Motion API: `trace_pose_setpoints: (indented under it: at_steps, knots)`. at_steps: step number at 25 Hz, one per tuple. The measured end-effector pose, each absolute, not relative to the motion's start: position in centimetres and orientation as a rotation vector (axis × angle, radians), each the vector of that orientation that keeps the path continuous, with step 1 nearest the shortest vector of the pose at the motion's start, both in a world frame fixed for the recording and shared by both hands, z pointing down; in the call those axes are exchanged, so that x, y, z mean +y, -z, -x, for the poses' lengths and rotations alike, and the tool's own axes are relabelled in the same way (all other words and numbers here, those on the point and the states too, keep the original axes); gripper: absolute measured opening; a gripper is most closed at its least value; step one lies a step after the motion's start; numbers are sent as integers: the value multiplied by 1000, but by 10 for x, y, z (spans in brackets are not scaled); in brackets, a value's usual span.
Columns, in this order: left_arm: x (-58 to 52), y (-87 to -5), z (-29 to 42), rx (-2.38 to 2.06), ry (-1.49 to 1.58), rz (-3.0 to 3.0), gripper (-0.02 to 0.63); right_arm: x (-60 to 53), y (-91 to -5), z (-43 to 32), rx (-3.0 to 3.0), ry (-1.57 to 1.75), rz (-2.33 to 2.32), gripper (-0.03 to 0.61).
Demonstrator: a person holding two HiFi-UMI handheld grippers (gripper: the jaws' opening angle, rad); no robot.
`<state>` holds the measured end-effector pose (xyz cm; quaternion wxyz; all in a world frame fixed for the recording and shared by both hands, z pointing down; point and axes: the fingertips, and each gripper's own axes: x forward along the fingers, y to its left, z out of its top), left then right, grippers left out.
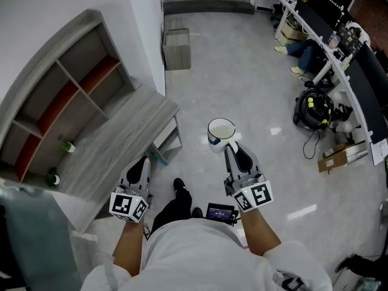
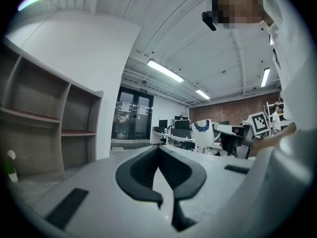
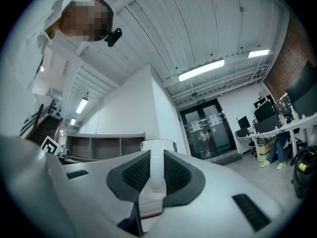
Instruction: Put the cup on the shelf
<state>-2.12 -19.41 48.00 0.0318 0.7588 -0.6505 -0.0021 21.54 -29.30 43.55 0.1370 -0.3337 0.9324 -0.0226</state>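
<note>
Half done: right tongs (image 1: pixel 233 149) clamped on the cup (image 1: pixel 220 132) handle, held over the floor; left tongs (image 1: pixel 140 165) together, empty. Still well apart from the shelf (image 1: pixel 77 82); placement not yet done.

The white ceramic cup with a blue pattern (image 1: pixel 220 134) is upright, mouth up and open, in the air over the pale floor. Its handle is clamped between the jaws of the right tool (image 1: pixel 234 148). The grey wooden shelf with red-backed compartments (image 1: pixel 77 79) stands well apart at left, on the bench (image 1: pixel 130 123).
</note>
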Motion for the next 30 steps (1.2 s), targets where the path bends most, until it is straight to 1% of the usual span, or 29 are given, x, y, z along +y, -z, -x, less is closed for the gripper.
trace_pose_setpoints:
  at_steps: [5,12,19,30]
  knots:
    - [-228,-481,39,-2009,30,-2314,8,-329,-438,-190,2741,69,928,75]
    - [-288,-477,90,-2049,81,-2270,8,-390,-424,-136,2767,26,858,75]
    - [-339,-467,161,-2108,97,-2230,8,-453,-408,-57,2777,8,775,75]
    - [-358,-467,253,-2321,136,-2026,9,-496,-390,67,2814,-2,532,75]
